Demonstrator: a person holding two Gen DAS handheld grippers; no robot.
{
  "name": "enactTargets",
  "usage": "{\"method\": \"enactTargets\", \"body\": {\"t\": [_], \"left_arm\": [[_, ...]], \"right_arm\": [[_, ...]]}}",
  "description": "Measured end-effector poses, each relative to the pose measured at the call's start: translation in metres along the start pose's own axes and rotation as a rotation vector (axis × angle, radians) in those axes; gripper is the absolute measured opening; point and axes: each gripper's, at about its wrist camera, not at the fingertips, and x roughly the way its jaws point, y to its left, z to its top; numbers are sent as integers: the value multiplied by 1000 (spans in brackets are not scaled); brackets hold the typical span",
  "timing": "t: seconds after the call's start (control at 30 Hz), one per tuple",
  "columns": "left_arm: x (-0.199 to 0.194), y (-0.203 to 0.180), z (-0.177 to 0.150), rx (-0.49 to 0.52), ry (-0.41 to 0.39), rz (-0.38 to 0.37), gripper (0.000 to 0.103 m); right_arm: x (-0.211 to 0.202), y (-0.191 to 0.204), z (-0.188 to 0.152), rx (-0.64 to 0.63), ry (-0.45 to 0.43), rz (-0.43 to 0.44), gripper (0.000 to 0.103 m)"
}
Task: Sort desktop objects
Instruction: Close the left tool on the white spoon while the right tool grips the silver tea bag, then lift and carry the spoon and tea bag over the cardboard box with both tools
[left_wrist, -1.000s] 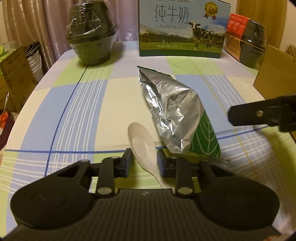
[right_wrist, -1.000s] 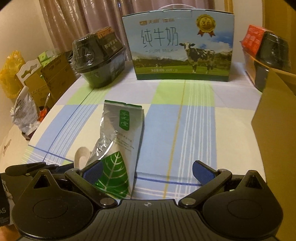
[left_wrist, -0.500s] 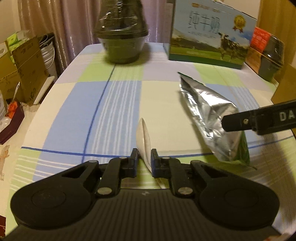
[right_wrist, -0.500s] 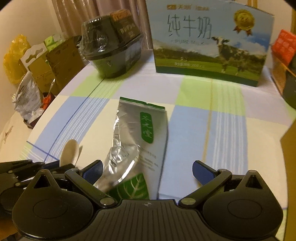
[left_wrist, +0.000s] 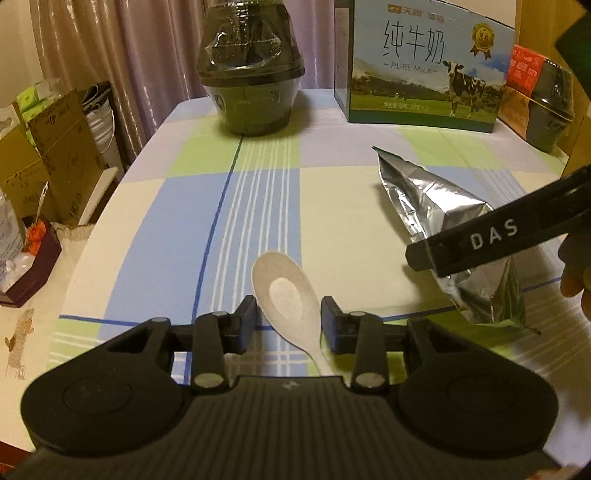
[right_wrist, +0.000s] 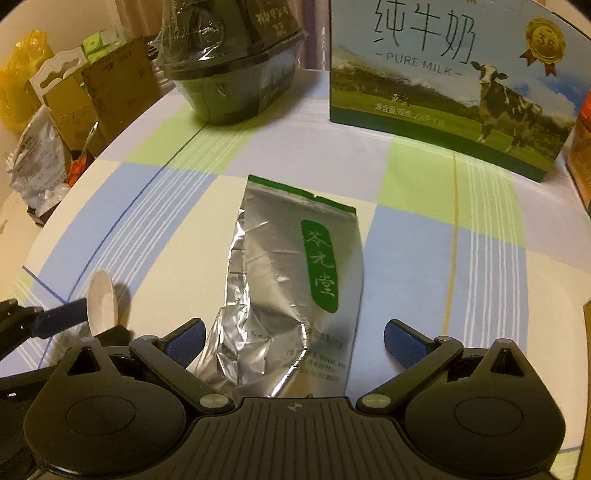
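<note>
Checked tablecloth (left_wrist: 258, 206), spoon (left_wrist: 286, 295) between opening left tongs (left_wrist: 288, 321)

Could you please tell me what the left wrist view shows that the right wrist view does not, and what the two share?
Only the left wrist view shows the spoon's bowl face-up between the opening left tongs, pads clear of it. Only the right wrist view shows the foil pouch's green label and the open right tongs astride it. Both show the milk carton, the wrapped black bowl and the checked tablecloth.
</note>
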Motion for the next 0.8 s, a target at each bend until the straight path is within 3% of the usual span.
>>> {"method": "enactTargets", "body": {"t": [0.17, 0.23, 0.33, 0.57, 0.8], "left_arm": [[0, 1, -1, -10, -8, 5, 33], [0, 1, -1, -12, -7, 8, 33], [0, 0, 0, -14, -2, 4, 31], [0, -9, -1, -1, 30, -54, 26], [-15, -32, -13, 59, 93, -167, 26]], "right_arm": [[2, 0, -2, 12, -3, -1, 86], [-1, 2, -2, -2, -12, -5, 69], [-6, -1, -2, 6, -9, 3, 58], [-25, -8, -21, 17, -1, 1, 52], [-61, -25, -71, 77, 47, 12, 50]]}}
